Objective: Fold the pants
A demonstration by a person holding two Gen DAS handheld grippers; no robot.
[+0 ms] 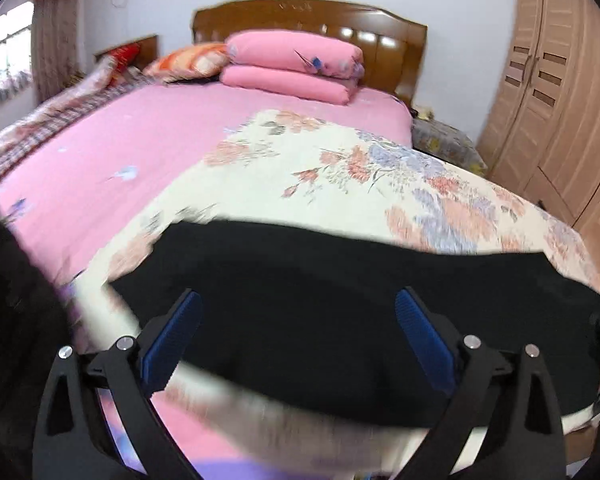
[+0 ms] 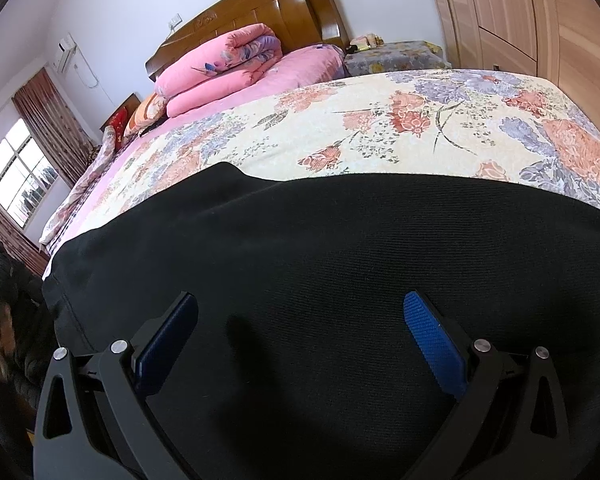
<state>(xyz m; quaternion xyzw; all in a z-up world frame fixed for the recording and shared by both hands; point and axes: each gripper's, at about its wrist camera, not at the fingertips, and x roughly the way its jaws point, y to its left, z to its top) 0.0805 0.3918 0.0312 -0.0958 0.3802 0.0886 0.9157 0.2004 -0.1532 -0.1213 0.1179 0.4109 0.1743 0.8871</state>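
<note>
1. From the left wrist view, the left gripper [image 1: 298, 308] hangs with its jaws spread wide and nothing between the blue pads [image 1: 420, 336]. The black pants [image 1: 340, 312] lie below it as a long dark band across the flowered sheet [image 1: 340, 168] at the foot of the bed [image 1: 120, 152]. This picture is smeared. If the gripper comes down hurriedly, I'd worry it pinches the sheet along with the cloth, or catches only one layer, so the fold drags crooked.

2. From the right wrist view, the right gripper [image 2: 300, 312] is also wide apart and empty, poised low over the pants [image 2: 340, 260], which fill the lower half of the picture. Whether the tips touch the fabric I cannot tell. The cloth looks thick and ribbed, with a seam near the left edge [image 2: 66, 312]; a grab in the middle instead of at an edge would bunch it into a lump.

3. The pants sit near the bed's edge, so a careless pull toward the person could slide them off.
</note>
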